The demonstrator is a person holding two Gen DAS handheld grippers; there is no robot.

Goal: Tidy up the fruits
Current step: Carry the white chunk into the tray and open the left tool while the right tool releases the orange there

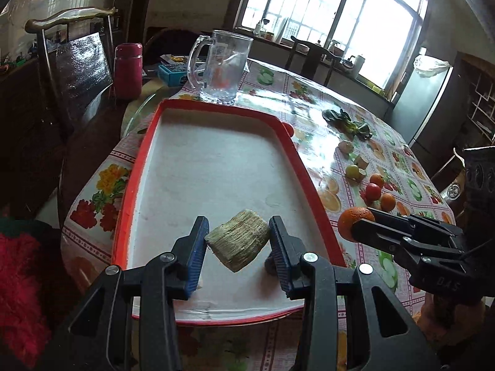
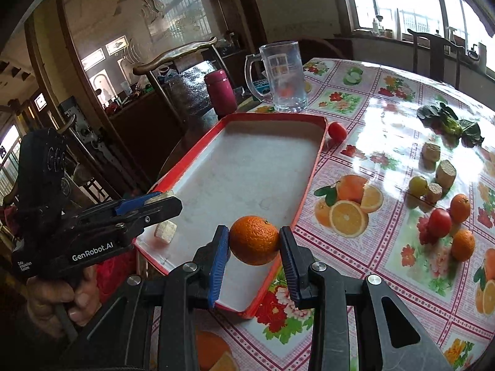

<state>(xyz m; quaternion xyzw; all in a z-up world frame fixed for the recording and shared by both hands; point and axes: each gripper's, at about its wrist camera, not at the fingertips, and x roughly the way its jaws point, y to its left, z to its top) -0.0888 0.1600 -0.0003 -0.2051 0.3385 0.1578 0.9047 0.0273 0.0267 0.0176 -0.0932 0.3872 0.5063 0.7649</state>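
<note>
Left gripper (image 1: 237, 242) clamps sugarcane chunk (image 1: 238, 239); right gripper (image 2: 254, 249) squeezes orange (image 2: 254, 240), hand (image 2: 58, 293) visible.

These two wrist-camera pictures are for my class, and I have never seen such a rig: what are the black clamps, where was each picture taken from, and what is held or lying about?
There is no robot: a person holds a black two-finger clamp in each hand, with a camera on each looking along its fingers.

In the left view, the left gripper grips a fibrous greenish-tan stalk chunk over the red-rimmed white tray.

In the right view, the right gripper grips a round orange mandarin above the tray's near edge.

On the flower-and-fruit printed tablecloth lie more mandarins, red tomatoes, a yellow-green fruit, cut stalk pieces and leafy greens. A clear glass mug stands beyond the tray.
</note>
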